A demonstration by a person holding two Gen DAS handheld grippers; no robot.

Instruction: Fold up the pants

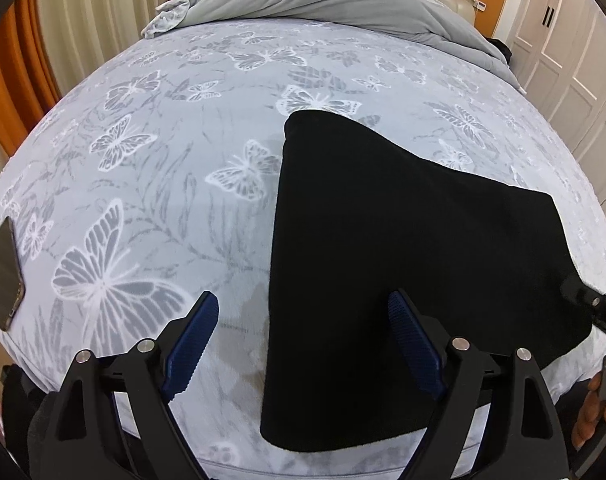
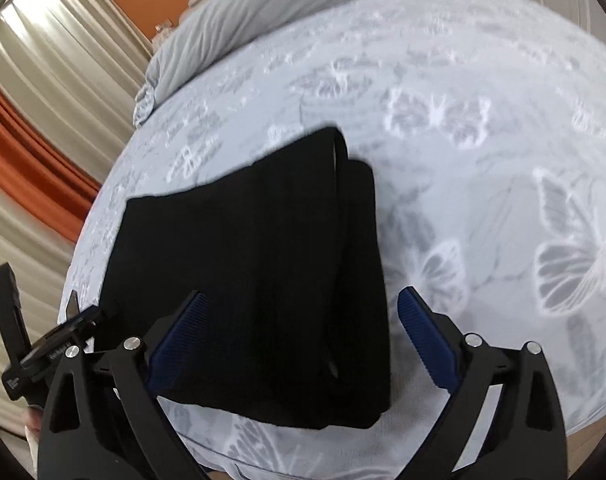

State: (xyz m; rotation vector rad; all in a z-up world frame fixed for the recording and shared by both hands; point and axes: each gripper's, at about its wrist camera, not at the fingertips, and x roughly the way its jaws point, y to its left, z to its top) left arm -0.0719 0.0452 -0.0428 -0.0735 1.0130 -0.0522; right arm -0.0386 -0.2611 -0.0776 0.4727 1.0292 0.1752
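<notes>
The black pants [image 1: 403,264] lie folded flat on the butterfly-print bed sheet [image 1: 163,184], near the bed's front edge. In the right wrist view the pants [image 2: 255,280] show stacked layers along their right side. My left gripper [image 1: 303,312] is open and empty, hovering above the pants' left edge. My right gripper [image 2: 303,308] is open and empty, hovering above the pants' near part. The right gripper's tip shows in the left wrist view [image 1: 591,300] by the pants' right edge. The left gripper shows in the right wrist view [image 2: 63,328] at the pants' left corner.
A dark phone [image 1: 5,272] lies on the sheet at the left edge. A grey duvet [image 1: 323,0] is bunched at the head of the bed. Curtains [image 1: 83,20] hang on the left, white wardrobe doors [image 1: 563,60] stand on the right.
</notes>
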